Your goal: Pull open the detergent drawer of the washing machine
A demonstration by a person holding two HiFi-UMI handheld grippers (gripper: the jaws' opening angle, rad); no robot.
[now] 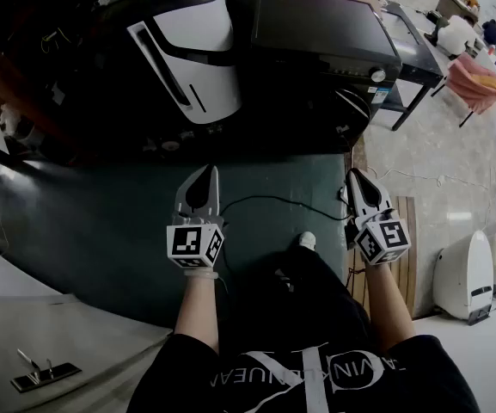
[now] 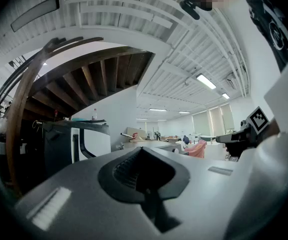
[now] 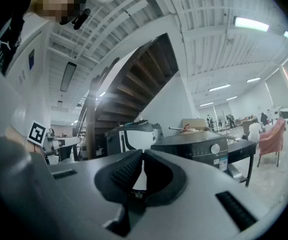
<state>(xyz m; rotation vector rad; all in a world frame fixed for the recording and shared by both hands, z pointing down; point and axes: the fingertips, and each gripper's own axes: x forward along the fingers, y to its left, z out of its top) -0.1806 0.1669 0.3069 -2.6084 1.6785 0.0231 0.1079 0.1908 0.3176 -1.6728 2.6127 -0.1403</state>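
Grippers both held level at waist height over a dark green mat (image 1: 101, 231), one shoe (image 1: 307, 240) between them

Left gripper (image 1: 205, 171): jaws fully together, tips meeting (image 2: 141, 149), nothing in them

Right gripper (image 1: 354, 175): jaw tips also touching (image 3: 143, 153), only the oval gap lower down shows daylight, nothing gripped

Black cable (image 1: 265, 200) runs across the mat between the two grippers, touching neither

Washing machine (image 1: 325, 28) is the dark unit ahead, past the far edge of the mat, well apart from both grippers. It sits ahead and slightly left of the right gripper in the head view, ahead and to the right of the left gripper. Right gripper view has it just right of the jaw line (image 3: 193, 149), front control panel facing the camera, round knob (image 3: 215, 148) at the panel's right end

Detergent drawer: can't pick it out on that panel at this size, so no telling whether it's shut or pulled. Neither gripper is touching the machine

Left of it stands a white-and-black appliance (image 1: 192, 50). Right of it a dark table (image 1: 415, 54), then a pink cloth (image 1: 475, 80) further out. Wooden staircase (image 3: 134, 84) rises behind
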